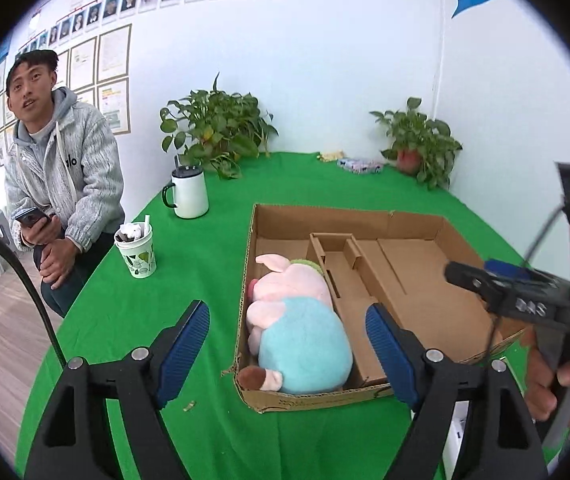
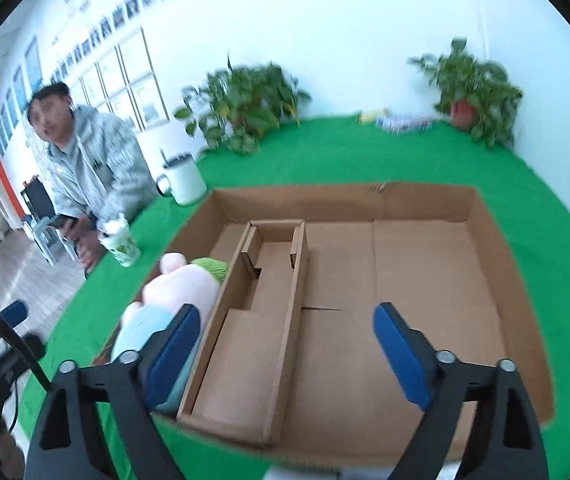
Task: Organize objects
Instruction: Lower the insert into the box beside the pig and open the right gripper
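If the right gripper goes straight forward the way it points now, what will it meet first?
Most likely the bare floor of the cardboard box, in its wide right section. The right gripper is open and empty, and nothing lies between its fingers and the cardboard, though depth is uncertain.

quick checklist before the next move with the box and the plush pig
1. Left claw empty with its jaws apart: ok.
2. Right claw empty with its jaws apart: ok.
3. Plush pig lies inside the cardboard box, in its narrow left compartment: ok.
4. Wide right compartment of the box free for more things: ok, it shows bare cardboard.
5. Next things to sort located: cannot tell; a small packet lies far back by the potted plant.
6. Cups clear of the box: ok, the paper cup and white mug stand apart to its left.
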A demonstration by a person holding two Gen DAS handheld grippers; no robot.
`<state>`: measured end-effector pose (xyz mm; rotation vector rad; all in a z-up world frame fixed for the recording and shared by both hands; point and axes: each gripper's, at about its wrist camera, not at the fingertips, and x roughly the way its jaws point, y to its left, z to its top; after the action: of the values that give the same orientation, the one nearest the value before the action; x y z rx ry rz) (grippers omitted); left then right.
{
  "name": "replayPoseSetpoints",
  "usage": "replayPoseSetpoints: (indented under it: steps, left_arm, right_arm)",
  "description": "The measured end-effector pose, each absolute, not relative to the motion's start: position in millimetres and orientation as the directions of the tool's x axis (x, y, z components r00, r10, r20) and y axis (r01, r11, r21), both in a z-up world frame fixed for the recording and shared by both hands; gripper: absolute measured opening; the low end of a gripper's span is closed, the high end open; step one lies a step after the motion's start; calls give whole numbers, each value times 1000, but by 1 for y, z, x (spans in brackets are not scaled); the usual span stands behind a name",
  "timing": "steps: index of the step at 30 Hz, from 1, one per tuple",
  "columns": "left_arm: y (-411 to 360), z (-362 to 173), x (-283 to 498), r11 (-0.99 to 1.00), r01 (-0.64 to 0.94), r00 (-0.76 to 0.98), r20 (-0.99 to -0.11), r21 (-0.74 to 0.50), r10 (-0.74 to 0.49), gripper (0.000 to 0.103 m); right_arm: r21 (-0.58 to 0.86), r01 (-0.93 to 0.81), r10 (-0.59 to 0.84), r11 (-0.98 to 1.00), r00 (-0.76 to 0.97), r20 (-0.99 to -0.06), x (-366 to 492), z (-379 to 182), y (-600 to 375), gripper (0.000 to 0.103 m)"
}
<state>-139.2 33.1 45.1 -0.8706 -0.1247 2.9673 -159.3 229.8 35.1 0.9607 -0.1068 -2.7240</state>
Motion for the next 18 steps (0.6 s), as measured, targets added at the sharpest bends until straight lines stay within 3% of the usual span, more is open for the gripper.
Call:
replayPoseSetpoints:
  steps: [7, 8, 9, 11, 12, 14, 15, 16, 17, 18]
  left_arm:
    - [38, 44, -119, -987, 21, -866, -496, -161, 62, 80]
    - [40, 43, -118, -987, 22, -867, -495, -161, 61, 80]
    - [42, 42, -117, -987, 26, -867, -495, -158, 56, 80]
    - [46, 41, -113, -988, 28, -871, -489, -150, 50, 80]
    - [49, 40, -110, -989, 30, -875, -482, -148, 45, 80]
    - [53, 41, -103, -989, 20, -882, -469, -144, 51, 77]
    - [56, 41, -100, -990, 7, -880, -471, -143, 62, 51]
    - [60, 40, -102, -990, -17, -862, -499, -142, 87, 15]
    - [63, 37, -102, -989, -33, -850, -517, -142, 103, 5]
    - [66, 35, -101, -989, -46, -844, -524, -142, 114, 5]
  right_arm:
    - [127, 217, -250, -968, -778, -576, -76, 43, 247, 91]
    - [114, 217, -243, -970, -786, -569, -65, 42, 249, 87]
    - [104, 220, -240, -970, -792, -562, -55, 41, 250, 81]
    - [86, 207, -219, -974, -791, -571, -40, 37, 252, 35]
    - [76, 194, -202, -978, -790, -578, -33, 36, 256, 29]
    - [74, 195, -200, -978, -785, -586, -22, 31, 259, 30]
    - [76, 206, -211, -976, -784, -584, -18, 29, 260, 33]
    - [75, 209, -212, -975, -783, -585, -14, 27, 261, 49]
    - [80, 209, -216, -975, -784, -582, -8, 26, 263, 74]
    - [93, 217, -231, -972, -786, -574, -5, 23, 265, 83]
